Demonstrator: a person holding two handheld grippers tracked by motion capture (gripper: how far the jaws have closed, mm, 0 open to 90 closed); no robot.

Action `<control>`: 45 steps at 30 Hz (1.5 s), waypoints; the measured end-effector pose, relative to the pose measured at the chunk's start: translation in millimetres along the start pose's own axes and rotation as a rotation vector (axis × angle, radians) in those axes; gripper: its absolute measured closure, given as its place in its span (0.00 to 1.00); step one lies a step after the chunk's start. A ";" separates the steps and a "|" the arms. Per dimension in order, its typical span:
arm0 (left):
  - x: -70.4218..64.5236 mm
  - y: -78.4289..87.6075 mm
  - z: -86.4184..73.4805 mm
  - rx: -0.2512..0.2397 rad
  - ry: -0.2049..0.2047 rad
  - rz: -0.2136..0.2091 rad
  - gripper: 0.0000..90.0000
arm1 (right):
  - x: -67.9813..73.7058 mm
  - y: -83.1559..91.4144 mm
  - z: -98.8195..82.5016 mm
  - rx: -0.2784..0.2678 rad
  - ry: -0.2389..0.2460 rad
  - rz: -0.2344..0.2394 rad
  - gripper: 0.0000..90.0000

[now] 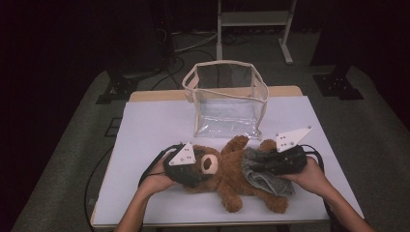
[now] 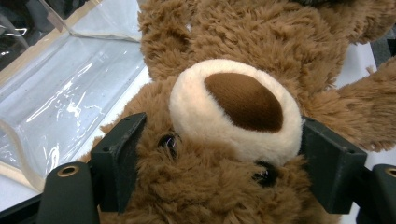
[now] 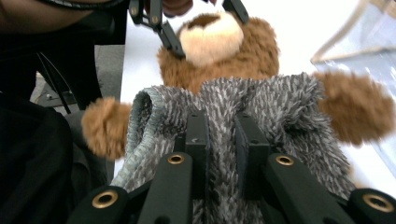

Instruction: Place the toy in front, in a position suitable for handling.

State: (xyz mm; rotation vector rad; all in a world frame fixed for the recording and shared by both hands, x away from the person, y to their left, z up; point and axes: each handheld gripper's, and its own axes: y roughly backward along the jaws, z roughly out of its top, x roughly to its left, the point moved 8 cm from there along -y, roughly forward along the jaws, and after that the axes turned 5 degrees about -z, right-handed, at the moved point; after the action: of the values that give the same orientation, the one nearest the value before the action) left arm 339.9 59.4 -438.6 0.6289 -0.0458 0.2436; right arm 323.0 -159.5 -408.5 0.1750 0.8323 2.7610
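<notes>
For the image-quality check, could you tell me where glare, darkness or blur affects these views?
High view: room dark, table evenly lit. Left gripper view: glare streaks on the clear bag; teddy bear sharp. Right gripper view: grey cloth sharp, table behind overexposed.

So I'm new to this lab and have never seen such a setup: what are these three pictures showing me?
A person sits at a table and holds a hand-held two-jaw gripper in each hand; there is no robot arm. The high view looks down from above. The other two come from cameras riding on the grippers. On the table lies a brown teddy bear with a grey cloth over its body, and behind it stands a clear plastic bag. The left gripper has its jaws on either side of the bear's head. The right gripper pinches a fold of the cloth.
</notes>
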 end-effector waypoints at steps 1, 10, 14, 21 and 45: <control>0.1 0.0 0.0 -0.001 0.001 0.001 0.26 | 0.0 3.2 -4.6 0.001 -0.008 -0.007 0.86; 0.8 -0.9 0.5 0.000 0.035 -0.002 0.27 | -3.4 27.2 -51.5 0.026 -0.115 -0.061 0.86; 0.0 -1.6 1.8 0.014 0.035 0.001 0.28 | -3.0 34.1 -45.0 0.017 -0.109 -0.070 0.86; -7.4 0.2 0.6 0.057 0.003 -0.013 0.29 | -8.8 22.2 -12.1 -0.010 -0.044 -0.069 0.86; -22.5 7.9 -1.3 0.099 -0.041 -0.048 0.31 | -18.1 16.7 -13.6 -0.033 -0.047 -0.087 0.86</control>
State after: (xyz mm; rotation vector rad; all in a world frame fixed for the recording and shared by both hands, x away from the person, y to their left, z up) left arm 316.1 61.6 -437.7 0.7327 -0.0582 0.1869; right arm 334.4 -185.1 -411.3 0.1915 0.7631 2.6776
